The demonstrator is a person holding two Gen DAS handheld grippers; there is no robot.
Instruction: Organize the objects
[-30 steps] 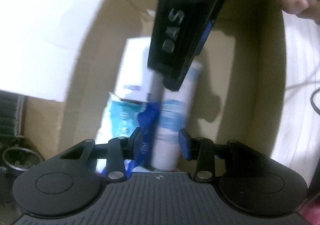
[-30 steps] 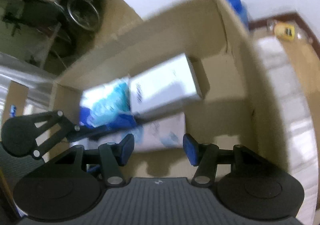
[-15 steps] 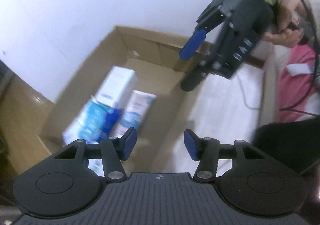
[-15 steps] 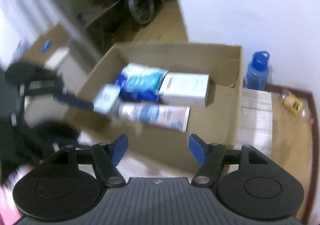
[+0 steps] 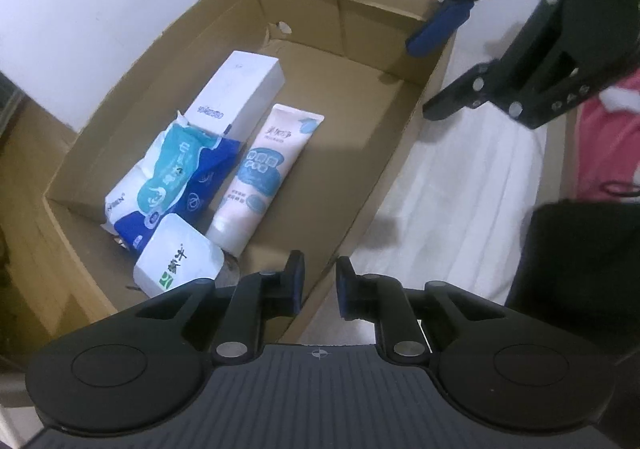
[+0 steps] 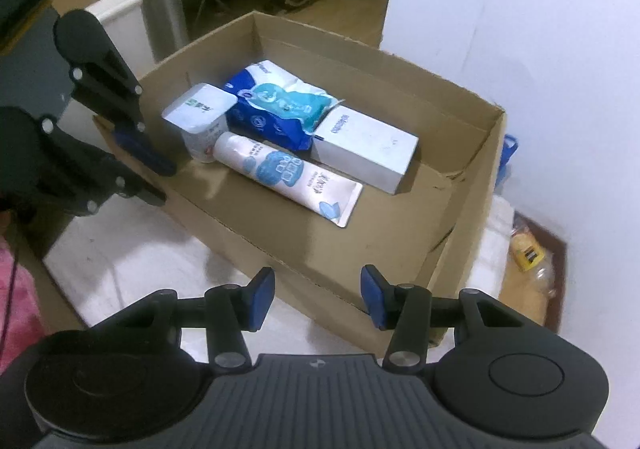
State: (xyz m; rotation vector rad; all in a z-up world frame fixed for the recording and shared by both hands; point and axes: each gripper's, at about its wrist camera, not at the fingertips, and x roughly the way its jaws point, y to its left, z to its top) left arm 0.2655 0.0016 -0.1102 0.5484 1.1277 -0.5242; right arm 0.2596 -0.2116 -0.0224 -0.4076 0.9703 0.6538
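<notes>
Four packaged items lie inside the open cardboard box (image 6: pixel 460 185), both grippers outside it and empty. Nearest, the right gripper (image 6: pixel 318 299) hovers before the box's front wall, jaws parted on nothing after just closing somewhat; the left gripper (image 5: pixel 318 285), over the box's side wall, has just closed, jaws clenched with nothing between them. Within, the toothpaste tube (image 6: pixel 286 177) lies flat along the near side, the small white pack (image 6: pixel 200 117) at its cap end; behind, the blue tissue pack (image 6: pixel 276 105) and the white carton (image 6: pixel 366 149) sit side by side, apparently grouped to leave floor space free.
</notes>
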